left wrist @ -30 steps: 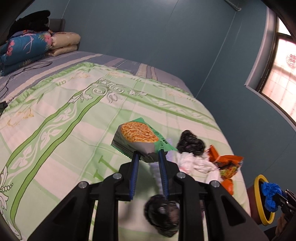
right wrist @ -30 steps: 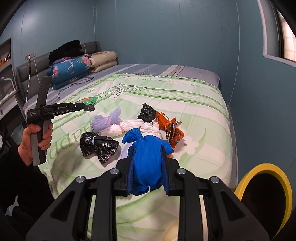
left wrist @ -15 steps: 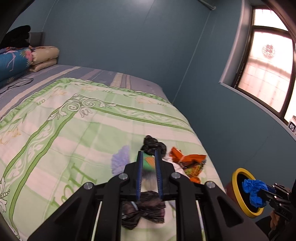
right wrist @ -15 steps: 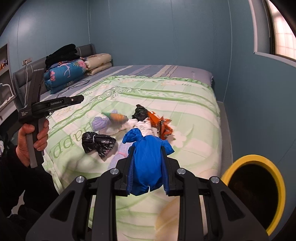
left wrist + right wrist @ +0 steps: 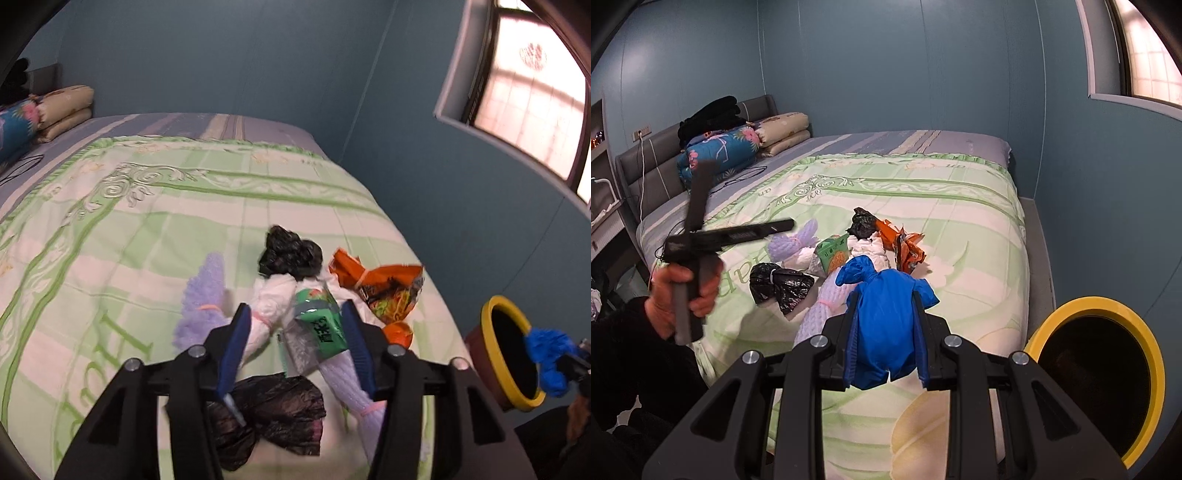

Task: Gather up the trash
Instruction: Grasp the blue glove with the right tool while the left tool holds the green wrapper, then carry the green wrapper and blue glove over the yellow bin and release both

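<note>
Behind right gripper [image 5: 886, 334]: person's hand [image 5: 681, 291].

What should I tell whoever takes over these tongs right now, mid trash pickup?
Left tongs: open, jaws have just been opening; the green snack packet sits between them, on the trash pile on the bed, not gripped.
Right tongs: shut on the blue bag, beside the yellow-rimmed bin, not yet dropped.
Left on the bed: two black bags, orange wrapper, purple bundle, white bundles.
Done: nothing visibly binned; the bin's inside is too dark to tell.
Next: drop the blue bag, then clear the pile.
</note>
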Tool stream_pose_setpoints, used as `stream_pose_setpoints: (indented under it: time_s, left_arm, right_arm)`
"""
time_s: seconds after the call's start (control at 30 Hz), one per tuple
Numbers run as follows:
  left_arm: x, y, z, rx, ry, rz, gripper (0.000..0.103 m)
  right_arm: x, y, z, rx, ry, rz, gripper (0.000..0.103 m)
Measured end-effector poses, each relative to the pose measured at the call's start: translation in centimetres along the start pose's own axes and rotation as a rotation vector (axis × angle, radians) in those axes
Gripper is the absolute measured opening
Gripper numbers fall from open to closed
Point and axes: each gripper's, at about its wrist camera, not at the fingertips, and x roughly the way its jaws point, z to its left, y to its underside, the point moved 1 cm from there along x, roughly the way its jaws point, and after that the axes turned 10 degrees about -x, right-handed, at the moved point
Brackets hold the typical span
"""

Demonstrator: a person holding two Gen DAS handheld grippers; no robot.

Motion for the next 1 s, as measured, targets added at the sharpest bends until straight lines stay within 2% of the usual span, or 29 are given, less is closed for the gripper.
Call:
stream_pose_setpoints:
  time_s: [0.17, 0.37, 0.43, 0.47, 0.53, 0.73, 1.0]
  left_arm:
    - [3.1, 0.1, -1.0, -0.007, 0.027, 0.053, 0.06]
    - [6.2, 1.4, -2.5, 0.05, -0.035, 0.086, 0.062]
    - [7.0, 1.7, -2.6, 0.058, -0.062, 0.095, 0.053]
    - [7.4, 1.9, -2.7, 0.072, -0.075, 0.101, 0.044]
    - [7.7, 1.9, -2.8, 0.08, -0.088, 0.1, 0.042]
    - [6.3, 1.4, -3.0, 0.069, -0.076, 0.068, 0.04]
    - [0.5, 0.0, -6.0, 0.066, 0.023, -0.031, 0.04]
  right_arm:
    - [0.0, 0.3, -0.4, 0.008, -0.009, 0.002, 0.024]
    - [-0.3, 0.4, -0.5, 0.015, -0.019, -0.002, 0.024]
    - [-0.4, 0.3, -0.4, 0.013, -0.021, -0.005, 0.024]
    - [-0.5, 0.3, -0.4, 0.012, -0.022, -0.008, 0.024]
    - [-0.7, 0.3, -0.3, 0.01, -0.025, -0.013, 0.024]
    - [-1.3, 0.3, -0.6, 0.021, -0.032, -0.029, 0.024]
    - [-3.4, -0.3, -1.8, 0.051, 0.001, -0.103, 0.024]
